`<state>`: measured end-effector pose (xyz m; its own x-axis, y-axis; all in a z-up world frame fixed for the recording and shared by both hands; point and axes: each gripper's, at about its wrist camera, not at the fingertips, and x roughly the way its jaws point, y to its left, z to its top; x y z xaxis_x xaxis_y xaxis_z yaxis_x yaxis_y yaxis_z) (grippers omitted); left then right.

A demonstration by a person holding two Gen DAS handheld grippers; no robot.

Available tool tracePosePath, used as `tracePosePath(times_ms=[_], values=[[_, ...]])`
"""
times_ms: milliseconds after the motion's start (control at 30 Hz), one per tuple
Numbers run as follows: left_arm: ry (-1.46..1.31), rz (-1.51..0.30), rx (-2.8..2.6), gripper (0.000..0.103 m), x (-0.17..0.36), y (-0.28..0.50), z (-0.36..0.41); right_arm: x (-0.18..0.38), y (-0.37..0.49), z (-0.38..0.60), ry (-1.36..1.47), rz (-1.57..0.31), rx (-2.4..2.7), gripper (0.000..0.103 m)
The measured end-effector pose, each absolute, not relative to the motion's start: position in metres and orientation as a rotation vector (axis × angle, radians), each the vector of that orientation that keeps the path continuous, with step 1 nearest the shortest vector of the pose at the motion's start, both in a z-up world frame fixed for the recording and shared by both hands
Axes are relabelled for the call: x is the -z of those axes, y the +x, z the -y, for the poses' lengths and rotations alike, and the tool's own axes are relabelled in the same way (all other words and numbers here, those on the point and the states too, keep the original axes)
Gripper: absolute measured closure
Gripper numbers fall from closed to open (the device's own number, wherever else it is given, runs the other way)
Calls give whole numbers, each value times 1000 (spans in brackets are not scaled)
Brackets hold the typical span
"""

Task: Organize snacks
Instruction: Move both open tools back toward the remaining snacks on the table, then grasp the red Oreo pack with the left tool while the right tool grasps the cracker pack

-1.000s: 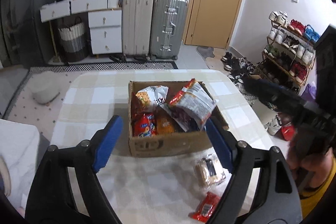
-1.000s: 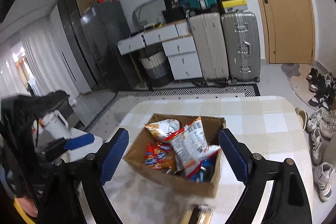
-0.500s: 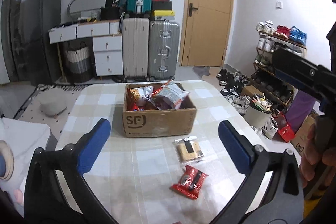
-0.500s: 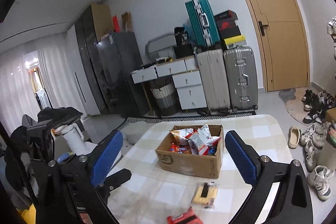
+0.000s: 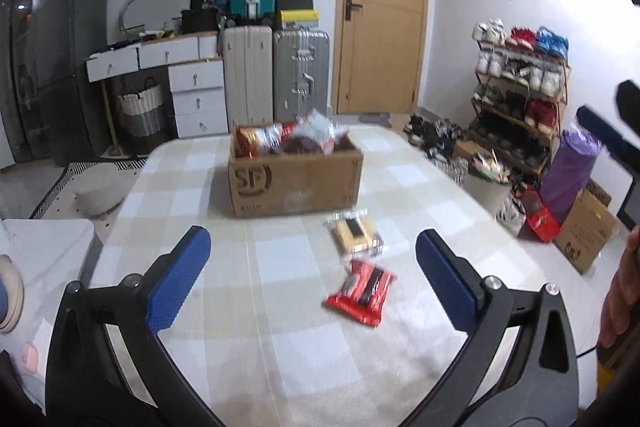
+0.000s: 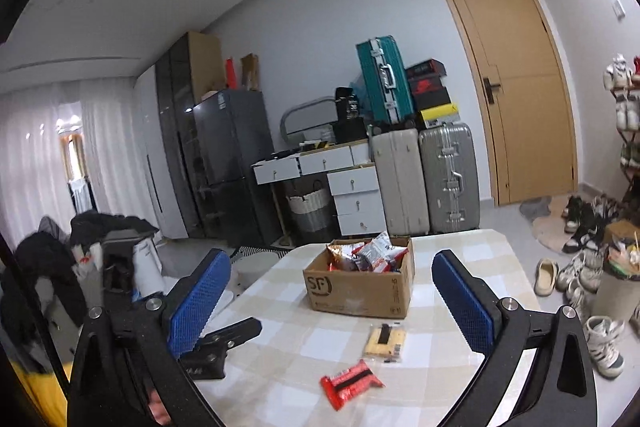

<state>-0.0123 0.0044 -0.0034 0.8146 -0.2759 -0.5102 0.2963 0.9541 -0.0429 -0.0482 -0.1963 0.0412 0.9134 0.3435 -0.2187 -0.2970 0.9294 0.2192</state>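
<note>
A cardboard box (image 5: 296, 179) marked SF, filled with snack bags, stands on the checked table (image 5: 256, 311); it also shows in the right wrist view (image 6: 360, 287). In front of it lie a yellow cracker pack (image 5: 354, 233) (image 6: 385, 340) and a red snack packet (image 5: 360, 291) (image 6: 350, 383). My left gripper (image 5: 312, 279) is open and empty, above the near table, short of both packets. My right gripper (image 6: 328, 299) is open and empty, held higher and further back. The left gripper's body shows in the right wrist view (image 6: 218, 343).
Suitcases (image 5: 276, 75), a white drawer unit (image 5: 188, 87) and a door (image 5: 380, 11) stand behind the table. A shoe rack (image 5: 516, 87) and loose shoes are on the right. A dark fridge (image 6: 228, 163) is at the left.
Both grippers have pulled back and up from the box, both open and empty. The two packets on the table have come into view in front of the box.
</note>
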Motion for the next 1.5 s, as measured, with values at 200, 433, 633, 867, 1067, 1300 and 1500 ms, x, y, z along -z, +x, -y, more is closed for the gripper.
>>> tracePosePath(times_ms=[200, 433, 633, 867, 1067, 1300, 1500], values=[[93, -648, 323, 1, 52, 16, 7, -6, -60, 205, 151, -294, -302, 1], [126, -735, 375, 1, 85, 61, 29, 30, -12, 225, 280, -404, -292, 1], [165, -832, 414, 1, 114, 113, 59, 59, 18, 231, 307, -471, -287, 1], [183, -936, 447, 1, 149, 155, 85, 88, 47, 244, 363, -542, -272, 1], [146, -1000, 504, 38, 172, 176, 93, 109, 65, 249, 380, -590, -267, 1], [53, -989, 527, 59, 173, 195, 74, 129, 99, 244, 396, -683, -252, 1], [-18, -951, 463, 59, 163, 208, 37, 137, 156, 221, 360, -826, -281, 1]])
